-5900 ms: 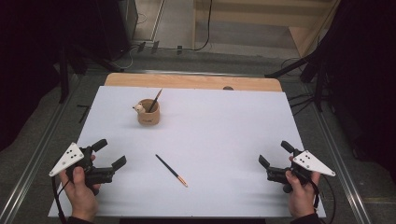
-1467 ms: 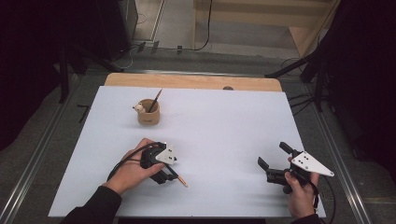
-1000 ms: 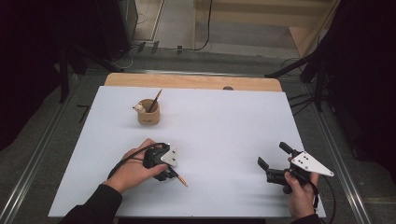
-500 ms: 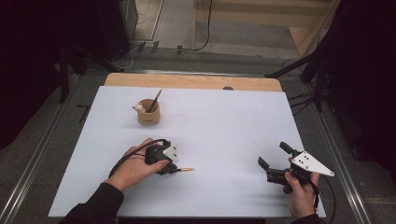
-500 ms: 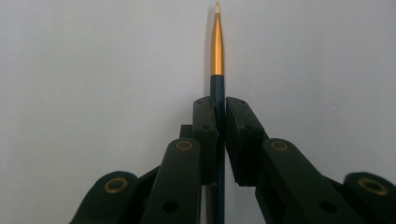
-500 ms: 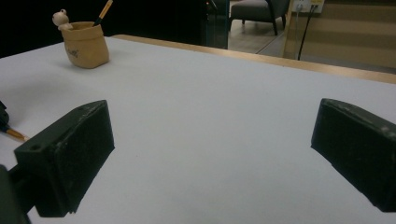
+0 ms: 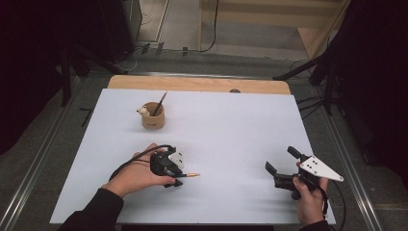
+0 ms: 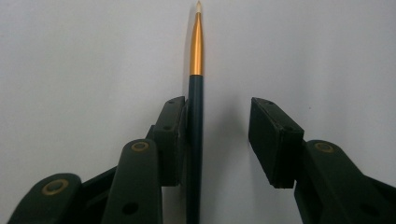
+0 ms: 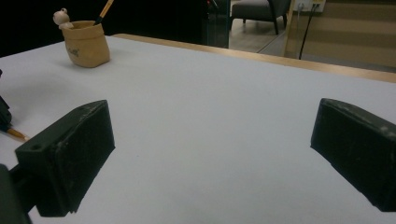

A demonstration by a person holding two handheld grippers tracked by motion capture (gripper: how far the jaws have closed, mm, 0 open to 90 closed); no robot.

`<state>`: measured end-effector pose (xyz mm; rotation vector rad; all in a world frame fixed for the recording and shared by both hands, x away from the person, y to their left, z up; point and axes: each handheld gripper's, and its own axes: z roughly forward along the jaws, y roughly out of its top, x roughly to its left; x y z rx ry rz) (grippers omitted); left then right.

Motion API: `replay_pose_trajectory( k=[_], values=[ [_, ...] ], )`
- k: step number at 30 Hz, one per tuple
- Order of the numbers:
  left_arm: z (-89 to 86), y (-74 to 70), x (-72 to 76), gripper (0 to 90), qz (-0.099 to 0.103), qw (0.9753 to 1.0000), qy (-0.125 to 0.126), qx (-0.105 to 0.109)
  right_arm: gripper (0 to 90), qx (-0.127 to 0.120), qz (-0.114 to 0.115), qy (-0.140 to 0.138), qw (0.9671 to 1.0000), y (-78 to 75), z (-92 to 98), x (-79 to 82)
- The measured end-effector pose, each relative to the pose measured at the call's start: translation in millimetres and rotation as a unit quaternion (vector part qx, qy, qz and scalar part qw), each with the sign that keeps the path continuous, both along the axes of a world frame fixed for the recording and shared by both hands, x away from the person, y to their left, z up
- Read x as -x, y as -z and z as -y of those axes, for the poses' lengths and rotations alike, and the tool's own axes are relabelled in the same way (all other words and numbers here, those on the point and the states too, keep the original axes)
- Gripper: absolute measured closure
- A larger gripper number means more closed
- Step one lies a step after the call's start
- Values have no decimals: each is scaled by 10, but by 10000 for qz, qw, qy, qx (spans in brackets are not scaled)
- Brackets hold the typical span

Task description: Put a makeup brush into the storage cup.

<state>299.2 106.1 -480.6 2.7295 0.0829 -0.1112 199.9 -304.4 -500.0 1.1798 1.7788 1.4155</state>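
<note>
1. High view. White table sheet (image 7: pixel 231 130) over a wooden top. Left gripper (image 7: pixel 174 174) low on the sheet, near the front edge, left of centre, wrapped by the person's left hand (image 7: pixel 137 174). A thin paintbrush (image 7: pixel 186 175) sticks out of it to the right, lying roughly level with the front edge, gold end outward. Whether the brush rests on the sheet or is raised cannot be told from here.
2. High view, continued. Right gripper (image 7: pixel 280 166) near the front right corner of the sheet, held in the right hand (image 7: pixel 308 202), jaws spread and pointing toward the centre, nothing between them. Well apart from the left gripper. A tan cup (image 7: pixel 153 115) stands far back on the left, with a second brush (image 7: pixel 159 104) leaning in it and a small figure on its rim.
3. Left gripper view. The paintbrush (image 8: pixel 195 126) runs straight up between the jaws: dark handle, gold ferrule, pale tip at the top. Handle lies against the left pad; a clear gap separates it from the right pad. Jaws part-way apart, not clamped on it.
4. Right gripper view. Both black jaws set wide, bare sheet between them. Tan cup (image 9: pixel 86 43) far off at upper left.
</note>
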Motion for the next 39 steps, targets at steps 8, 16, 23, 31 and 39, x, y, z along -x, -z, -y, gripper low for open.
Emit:
replay_pose_trajectory(
  k=[8,16,23,31,39],
  values=[
    [22,-14,1,720,261,9996,-77,-117,0,-3,5,5,10000,0,4,-1],
    [85,-29,33,766,427,9985,-9,-338,1,-10,2,7,10000,2,10,2],
    [81,-30,58,841,570,9978,98,-317,2,3,16,12,10000,-7,6,6],
    [-13,-6,36,842,491,9988,-12,77,2,64,13,7,10000,-2,-3,7],
    [-81,-76,-33,843,478,9976,-229,436,2,61,25,20,10000,-3,10,12]
  ],
)
